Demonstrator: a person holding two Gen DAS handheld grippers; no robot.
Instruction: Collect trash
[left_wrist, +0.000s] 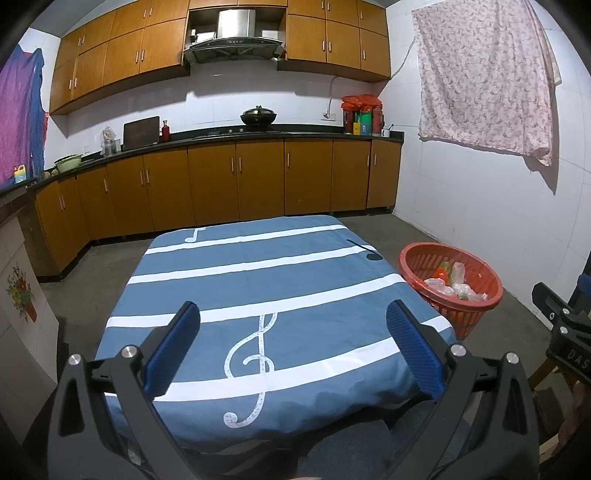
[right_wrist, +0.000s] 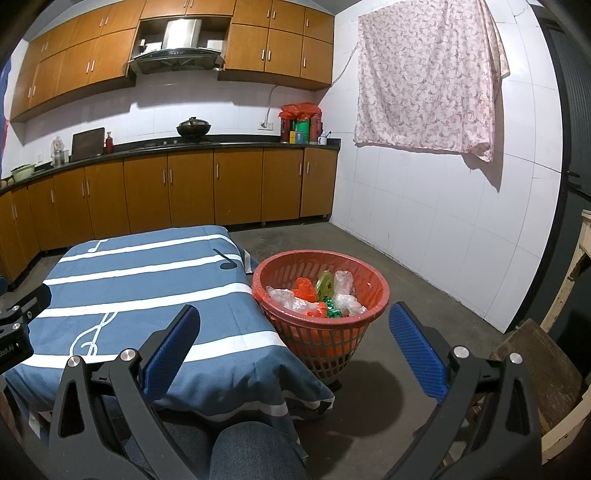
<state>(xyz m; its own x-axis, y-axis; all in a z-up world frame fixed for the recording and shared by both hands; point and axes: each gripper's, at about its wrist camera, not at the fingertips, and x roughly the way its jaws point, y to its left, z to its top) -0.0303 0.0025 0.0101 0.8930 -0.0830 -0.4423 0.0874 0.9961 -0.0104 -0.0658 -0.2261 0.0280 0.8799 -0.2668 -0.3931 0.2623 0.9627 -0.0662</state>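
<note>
Both the left gripper (left_wrist: 293, 314) and right gripper (right_wrist: 293, 317) hovered with jaws spread wide, holding nothing. Crumpled plastic trash (right_wrist: 317, 295) sat inside a red basket (right_wrist: 376, 291) on the floor, just beside a blue music-note tablecloth (right_wrist: 147, 291).

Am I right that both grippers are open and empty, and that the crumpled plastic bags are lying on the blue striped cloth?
Not quite: the bags lie in the red basket beside the table, as the right wrist view shows; no bags lie on the cloth. Both grippers' jaws are indeed open and empty.
</note>
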